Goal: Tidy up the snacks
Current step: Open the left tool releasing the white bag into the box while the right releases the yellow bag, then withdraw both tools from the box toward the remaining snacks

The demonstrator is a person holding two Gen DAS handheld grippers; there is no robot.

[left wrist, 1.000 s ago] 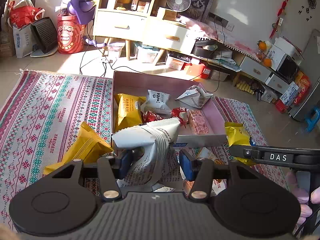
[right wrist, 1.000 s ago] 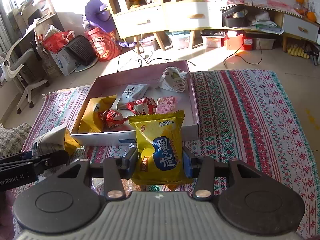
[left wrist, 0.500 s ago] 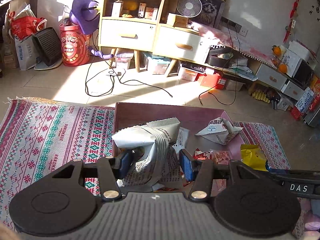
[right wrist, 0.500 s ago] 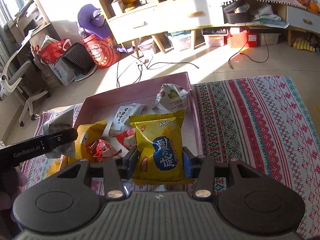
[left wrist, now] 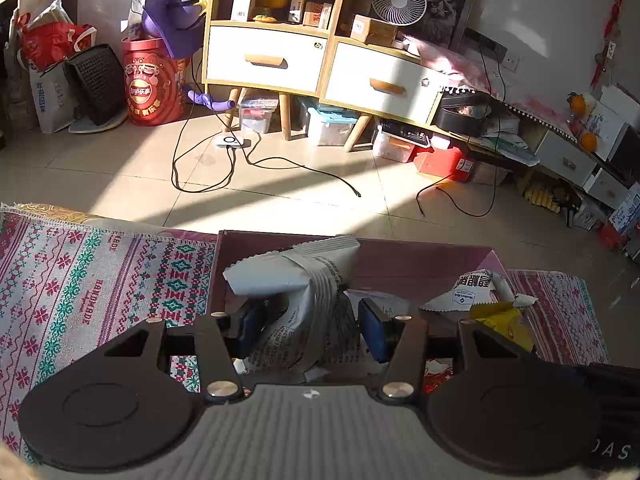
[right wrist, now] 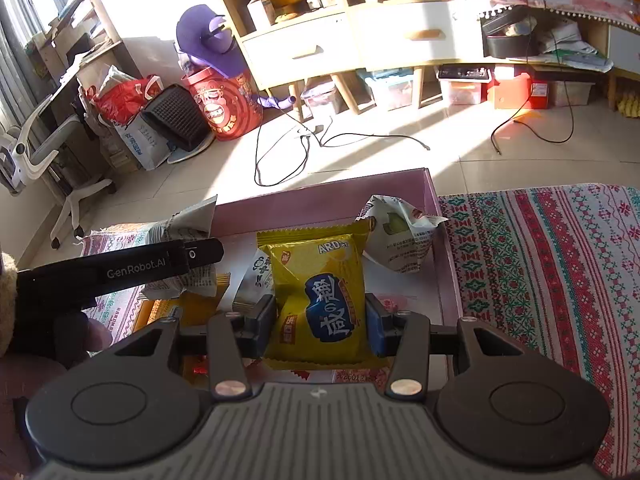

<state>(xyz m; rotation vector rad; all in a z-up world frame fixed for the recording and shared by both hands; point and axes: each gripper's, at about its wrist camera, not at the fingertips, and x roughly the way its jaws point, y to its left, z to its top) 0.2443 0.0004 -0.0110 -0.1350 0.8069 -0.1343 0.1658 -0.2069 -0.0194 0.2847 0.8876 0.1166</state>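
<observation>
Box floor (left wrist: 400, 276) behind held packet (left wrist: 304, 300)

Hard sunlight pours in from the window (right wrist: 36, 4) at upper left of the right wrist view, blowing out the wall beside it and laying bright bands across the tiled floor (left wrist: 280, 196); the pink box (left wrist: 420, 264) lies in shadow. Both views stay sharp; fisheye curving bends the cabinet (left wrist: 320, 64) and darkens the corners.

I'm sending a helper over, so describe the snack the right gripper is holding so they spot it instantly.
Find the pink box on the patterned rug. Just above it, the right gripper pinches a yellow packet with a blue oval label. The neighbouring packets are white or plain orange-yellow; only this one has that blue oval.
</observation>
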